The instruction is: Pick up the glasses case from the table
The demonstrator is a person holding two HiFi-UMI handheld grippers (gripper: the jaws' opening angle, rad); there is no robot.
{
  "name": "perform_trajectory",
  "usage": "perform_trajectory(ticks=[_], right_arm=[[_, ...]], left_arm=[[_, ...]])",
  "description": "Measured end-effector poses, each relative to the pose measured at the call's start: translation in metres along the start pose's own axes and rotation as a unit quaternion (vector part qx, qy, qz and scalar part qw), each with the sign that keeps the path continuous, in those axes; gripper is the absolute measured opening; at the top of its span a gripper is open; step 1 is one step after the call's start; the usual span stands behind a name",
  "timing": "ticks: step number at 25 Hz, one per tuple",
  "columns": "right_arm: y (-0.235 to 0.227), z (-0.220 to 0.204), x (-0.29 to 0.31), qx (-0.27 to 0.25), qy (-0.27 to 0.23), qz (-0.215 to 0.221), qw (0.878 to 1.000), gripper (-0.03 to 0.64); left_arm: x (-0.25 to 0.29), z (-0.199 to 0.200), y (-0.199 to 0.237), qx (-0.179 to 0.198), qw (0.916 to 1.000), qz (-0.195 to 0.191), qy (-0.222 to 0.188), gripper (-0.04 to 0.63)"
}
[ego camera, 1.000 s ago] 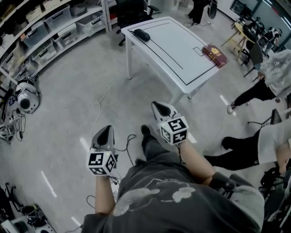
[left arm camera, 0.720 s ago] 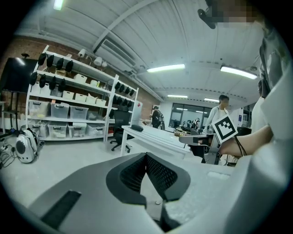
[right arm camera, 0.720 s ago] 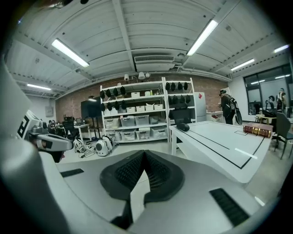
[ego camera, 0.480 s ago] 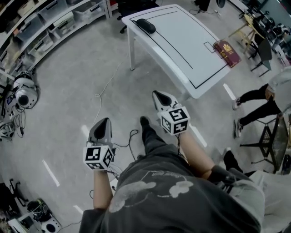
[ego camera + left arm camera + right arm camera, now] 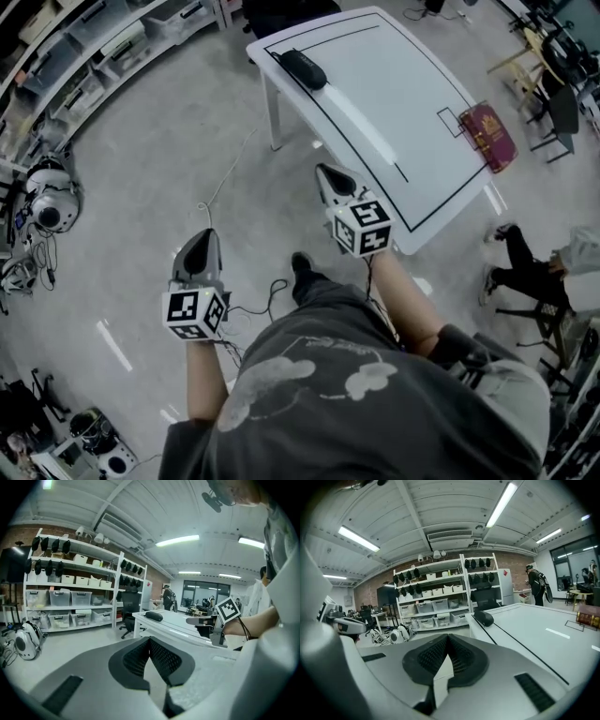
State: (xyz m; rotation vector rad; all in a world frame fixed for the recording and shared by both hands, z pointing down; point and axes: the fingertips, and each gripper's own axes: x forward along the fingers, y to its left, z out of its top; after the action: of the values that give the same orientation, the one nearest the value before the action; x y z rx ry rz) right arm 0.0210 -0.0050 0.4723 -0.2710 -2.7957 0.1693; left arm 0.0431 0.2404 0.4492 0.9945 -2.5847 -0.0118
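Progress: none of the pick itself is done. Glasses case (image 5: 303, 67) lies untouched on the white table (image 5: 403, 98), a dark oblong near the far left corner, right by the black outline drawn on the top. Nothing touches it, and both my tools are well apart from it.

Position: I am on the open floor, short of the table's near end. Right gripper (image 5: 330, 180) points toward the table, and in the head view its tip lines up with the near long edge. Left gripper (image 5: 201, 246) hangs over bare floor, off to the left of the table. A red book (image 5: 487, 137) sits at the table's right edge, far from the case and no part of this job.

Tools: both are clenched and empty. In each gripper view the ribbed pads meet at their tips with nothing between them, and the case shows small in the distance beyond.

Left to do, as I judge it: close the gap to the far corner, open one pair of jaws, settle them on either side of the case, clamp and lift. The right gripper looks nearer.
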Motion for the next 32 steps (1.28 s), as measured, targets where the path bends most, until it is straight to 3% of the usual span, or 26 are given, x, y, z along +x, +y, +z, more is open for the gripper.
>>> perform_trajectory(ticks=[9,16,18,20,21,26,32], right_arm=[[-0.065,0.03,0.048,0.016,-0.013,-0.004,1.0,0.0],[-0.098,0.033,0.054,0.045,-0.019,-0.037,0.998,0.0],[-0.107,0.034,0.057,0.054,-0.022,-0.05,0.997,0.0],[-0.116,0.036,0.063,0.06,-0.025,-0.063,0.996,0.0],[-0.121,0.037,0.068,0.062,-0.026,-0.071,0.995,0.0],[-0.151,0.04,0.087,0.079,-0.024,-0.133,0.988,0.0],[-0.181,0.056,0.113,0.105,-0.021,-0.211,0.972,0.0]], left_arm=[[0.088,0.041,-0.013,0.022,0.9992,-0.031,-0.009,0.003],[0.142,0.081,-0.018,0.088,0.9932,-0.073,-0.019,0.005],[0.16,0.089,-0.018,0.093,0.9906,-0.098,-0.024,0.056],[0.18,0.094,-0.017,0.098,0.9863,-0.13,-0.023,0.189],[0.192,0.096,-0.016,0.103,0.984,-0.144,-0.022,0.213],[0.256,0.105,-0.009,0.137,0.9642,-0.227,-0.001,0.339],[0.336,0.113,-0.001,0.217,0.9199,-0.322,0.056,0.402]])
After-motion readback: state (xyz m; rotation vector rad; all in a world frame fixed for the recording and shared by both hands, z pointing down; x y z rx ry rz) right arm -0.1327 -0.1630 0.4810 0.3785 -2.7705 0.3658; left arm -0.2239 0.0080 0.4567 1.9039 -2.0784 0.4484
